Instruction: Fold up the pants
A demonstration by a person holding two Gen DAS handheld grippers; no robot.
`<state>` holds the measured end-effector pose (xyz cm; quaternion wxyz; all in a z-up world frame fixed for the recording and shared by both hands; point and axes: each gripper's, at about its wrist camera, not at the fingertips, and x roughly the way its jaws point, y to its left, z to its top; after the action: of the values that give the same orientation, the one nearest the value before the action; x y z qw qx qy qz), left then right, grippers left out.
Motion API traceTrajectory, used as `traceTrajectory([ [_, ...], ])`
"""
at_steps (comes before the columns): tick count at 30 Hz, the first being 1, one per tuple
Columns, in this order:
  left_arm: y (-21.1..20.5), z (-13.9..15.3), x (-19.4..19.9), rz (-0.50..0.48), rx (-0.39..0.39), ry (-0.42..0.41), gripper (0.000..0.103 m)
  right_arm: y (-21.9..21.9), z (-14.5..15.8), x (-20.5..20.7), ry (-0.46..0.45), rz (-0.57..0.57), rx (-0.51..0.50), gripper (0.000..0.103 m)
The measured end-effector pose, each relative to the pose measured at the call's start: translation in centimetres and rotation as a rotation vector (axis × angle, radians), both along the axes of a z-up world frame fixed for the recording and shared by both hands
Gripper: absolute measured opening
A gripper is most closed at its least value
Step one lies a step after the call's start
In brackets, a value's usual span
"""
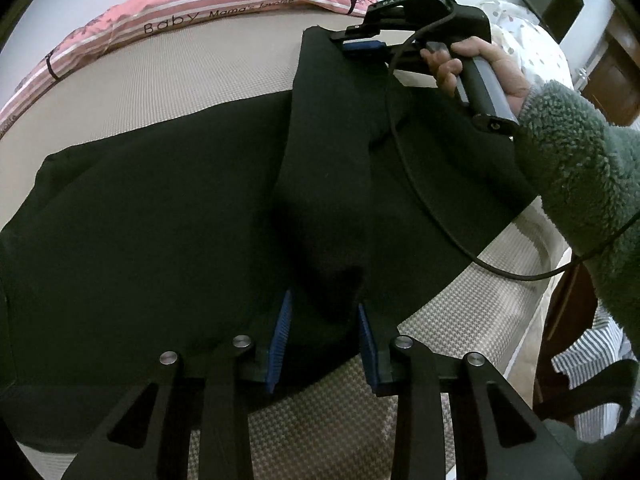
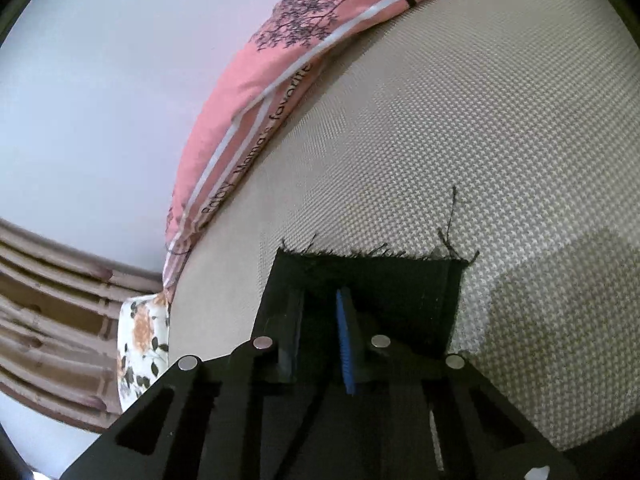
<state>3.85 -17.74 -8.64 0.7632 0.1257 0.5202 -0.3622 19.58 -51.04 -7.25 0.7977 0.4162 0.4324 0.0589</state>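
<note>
Black pants point(image 1: 160, 220) lie spread on a beige woven mattress point(image 1: 200, 76). My left gripper point(image 1: 325, 320) is shut on a bunch of the black fabric near the mattress's near edge; its blue pads point(image 1: 285, 320) press the cloth from both sides. My right gripper point(image 1: 362, 46) holds a raised pant leg point(image 1: 340, 120) by its far end, lifted over the rest of the pants. In the right wrist view the right gripper point(image 2: 320, 312) is shut on the frayed hem point(image 2: 400, 276) of that leg, with loose threads sticking out.
A pink pillow with a tree print and lettering point(image 1: 200, 12) lies along the far side of the mattress, also in the right wrist view point(image 2: 280, 80). A white dotted pillow point(image 1: 532, 44) lies at the right. A flowered cloth point(image 2: 144, 336) and curtains point(image 2: 52, 312) show at left.
</note>
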Motion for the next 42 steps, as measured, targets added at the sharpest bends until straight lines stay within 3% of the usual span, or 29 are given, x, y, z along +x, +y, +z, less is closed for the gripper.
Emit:
traceTrajectory([
  [5, -0.1, 0.0, 0.1, 0.0, -0.003, 0.005, 0.033, 1.0, -0.9, -1.6, 0.025, 0.054, 0.066, 0.018],
  [13, 0.3, -0.2, 0.3, 0.001, -0.009, 0.003, 0.033, 5.6, -0.8, -4.4, 0.028, 0.226, 0.056, 0.021],
  [15, 0.3, -0.2, 0.2, 0.0, -0.009, 0.0, 0.033, 5.6, -0.8, -4.0, 0.02, 0.213, 0.042, 0.021],
  [22, 0.2, -0.3, 0.0, 0.002, -0.009, -0.004, 0.033, 2.1, -1.7, 0.2, 0.002, 0.042, 0.129, 0.019],
  [26, 0.4, -0.1, 0.3, 0.008, -0.018, 0.007, 0.033, 1.3, -1.4, 1.8, -0.01, 0.003, 0.118, 0.02],
  [30, 0.6, 0.1, 0.3, 0.01, -0.024, 0.008, 0.033, 1.7, -0.3, 1.8, -0.027, 0.021, 0.067, 0.008],
  [36, 1.1, 0.2, 0.6, 0.019, -0.047, 0.026, 0.033, 0.0, 5.4, -3.0, -0.088, -0.049, -0.045, 0.005],
  [40, 1.2, 0.3, 0.6, 0.003, -0.055, 0.021, 0.033, -1.8, 9.3, -10.4, -0.107, -0.14, -0.148, 0.005],
  [42, 1.3, 0.3, 0.5, -0.013, -0.054, 0.006, 0.033, -2.9, 9.7, -14.4, -0.087, -0.198, -0.163, 0.005],
])
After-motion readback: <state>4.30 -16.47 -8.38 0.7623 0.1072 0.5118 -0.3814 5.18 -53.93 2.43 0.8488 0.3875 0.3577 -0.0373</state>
